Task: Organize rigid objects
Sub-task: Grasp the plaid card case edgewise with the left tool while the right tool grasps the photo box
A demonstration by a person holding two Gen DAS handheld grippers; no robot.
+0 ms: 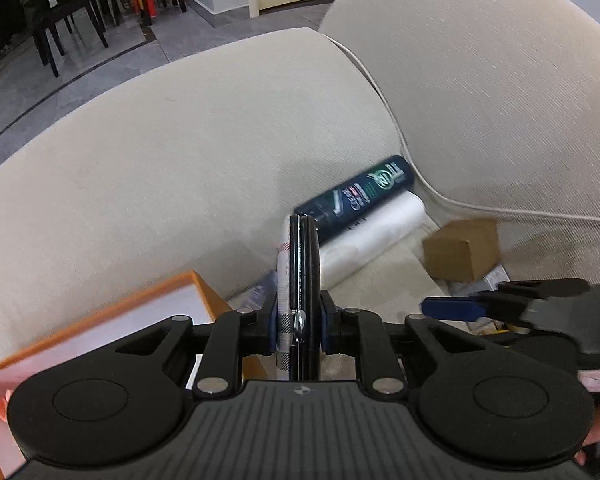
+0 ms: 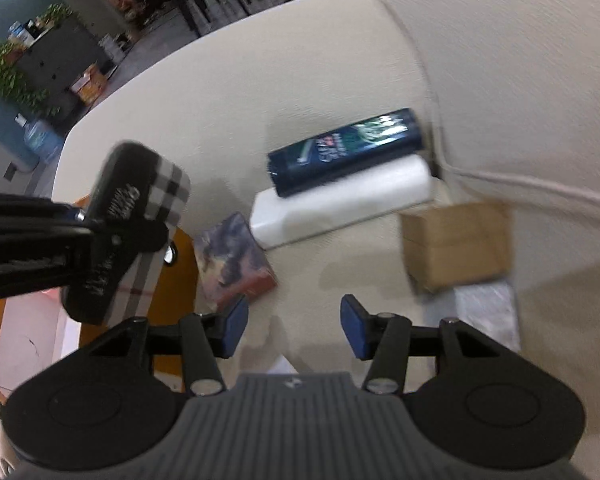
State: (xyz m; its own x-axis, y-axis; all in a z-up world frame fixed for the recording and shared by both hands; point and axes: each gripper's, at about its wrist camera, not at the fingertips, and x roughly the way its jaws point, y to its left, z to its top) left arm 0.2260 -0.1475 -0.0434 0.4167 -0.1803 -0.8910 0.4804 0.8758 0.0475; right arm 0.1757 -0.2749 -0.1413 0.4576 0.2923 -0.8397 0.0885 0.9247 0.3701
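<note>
The left gripper (image 1: 299, 320) clamps a flat plaid-and-black case (image 2: 140, 216) above the orange box (image 1: 100, 320) at the sofa's (image 1: 180, 140) left edge. Rightward lie a dark can (image 2: 344, 152), white roll (image 2: 340, 196) and cardboard box (image 2: 456, 244). The right gripper (image 2: 294, 332) stands part open and empty; only its view shows the patterned booklet (image 2: 232, 256).

A lived-in room, part lounge and part office: a cream fabric sofa (image 1: 180, 152) lies under the hand-held gripper (image 2: 294, 326), grey floor tiles (image 1: 80, 80) beyond it, then dark dining chairs (image 1: 60, 20), a leafy potted plant (image 2: 16, 76) and a water-cooler bottle (image 2: 40, 140).
</note>
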